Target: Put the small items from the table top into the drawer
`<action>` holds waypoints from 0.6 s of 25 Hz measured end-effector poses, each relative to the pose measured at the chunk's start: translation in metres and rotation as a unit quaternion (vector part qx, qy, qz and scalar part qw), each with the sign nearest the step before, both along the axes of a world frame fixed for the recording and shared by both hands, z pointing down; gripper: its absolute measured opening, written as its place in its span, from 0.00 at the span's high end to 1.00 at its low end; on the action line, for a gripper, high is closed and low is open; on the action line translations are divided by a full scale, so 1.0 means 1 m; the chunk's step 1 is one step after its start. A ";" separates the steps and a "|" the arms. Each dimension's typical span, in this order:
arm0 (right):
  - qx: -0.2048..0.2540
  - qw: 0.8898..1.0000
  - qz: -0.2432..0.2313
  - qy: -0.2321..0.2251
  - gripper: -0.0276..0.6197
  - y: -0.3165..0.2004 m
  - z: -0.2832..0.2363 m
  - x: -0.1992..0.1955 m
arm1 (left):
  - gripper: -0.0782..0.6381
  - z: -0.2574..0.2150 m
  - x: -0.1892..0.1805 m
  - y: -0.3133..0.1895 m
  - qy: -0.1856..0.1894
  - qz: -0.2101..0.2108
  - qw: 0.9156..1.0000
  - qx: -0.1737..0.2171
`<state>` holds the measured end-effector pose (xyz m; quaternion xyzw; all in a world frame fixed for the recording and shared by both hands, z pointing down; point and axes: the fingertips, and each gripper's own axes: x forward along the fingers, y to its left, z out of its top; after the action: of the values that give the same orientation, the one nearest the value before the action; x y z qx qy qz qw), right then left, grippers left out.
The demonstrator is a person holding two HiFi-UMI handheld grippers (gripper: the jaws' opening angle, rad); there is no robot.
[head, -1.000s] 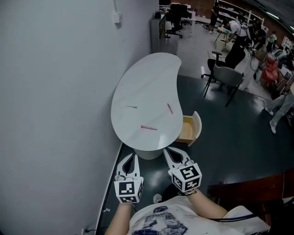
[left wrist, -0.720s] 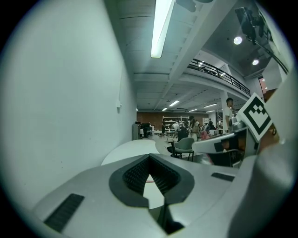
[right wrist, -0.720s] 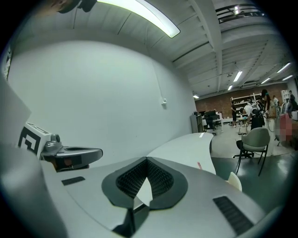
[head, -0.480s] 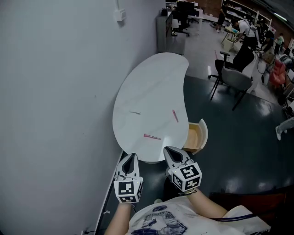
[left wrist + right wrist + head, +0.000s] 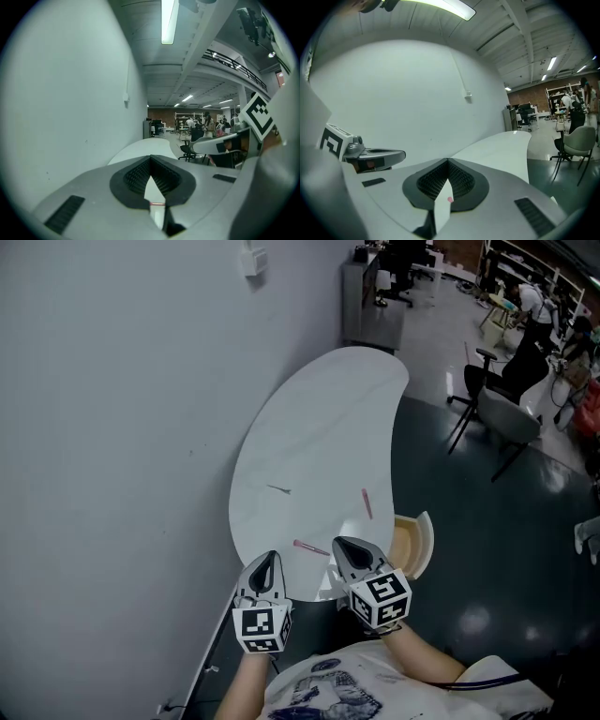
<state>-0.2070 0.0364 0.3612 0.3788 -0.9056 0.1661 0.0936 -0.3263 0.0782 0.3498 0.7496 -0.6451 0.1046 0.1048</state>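
A white kidney-shaped table (image 5: 319, 427) stands against the wall. On it lie a thin dark stick (image 5: 277, 489), a pink stick (image 5: 367, 503) near the right edge, and another pink stick (image 5: 311, 547) near the front edge. The wooden drawer (image 5: 411, 545) stands open at the table's right front. My left gripper (image 5: 267, 559) (image 5: 150, 159) is shut and empty at the near table edge. My right gripper (image 5: 344, 545) (image 5: 448, 161) is shut and empty too, its tips just right of the near pink stick. That stick shows as a pink sliver (image 5: 157, 204) through the left jaws.
A plain wall (image 5: 122, 427) runs close along the left, with a small white box (image 5: 253, 259) on it. A grey chair (image 5: 506, 413) stands on the dark floor to the right. A cabinet (image 5: 373, 296), desks and people are far behind.
Both grippers have moved forward together. They were short of the table's near edge and now reach over it, close to the near pink stick. The jaws stayed shut.
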 end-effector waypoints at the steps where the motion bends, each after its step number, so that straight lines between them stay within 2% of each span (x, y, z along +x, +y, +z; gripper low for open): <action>1: -0.002 1.000 -0.006 0.000 0.92 -0.009 0.002 -0.001 | 0.84 0.002 0.000 -0.008 0.000 -0.005 1.000 -0.002; 8: -0.015 0.998 -0.053 0.004 0.92 -0.066 0.014 -0.006 | 0.84 0.007 0.003 -0.062 -0.001 -0.043 0.999 -0.007; 15: -0.017 0.996 -0.085 0.010 0.92 -0.104 0.020 -0.018 | 0.84 0.013 -0.006 -0.088 0.000 -0.077 0.997 -0.017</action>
<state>-0.2250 -0.0674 0.3807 0.3007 -0.9305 0.1693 0.1229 -0.3328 -0.0102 0.3632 0.6959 -0.6989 0.1072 0.1256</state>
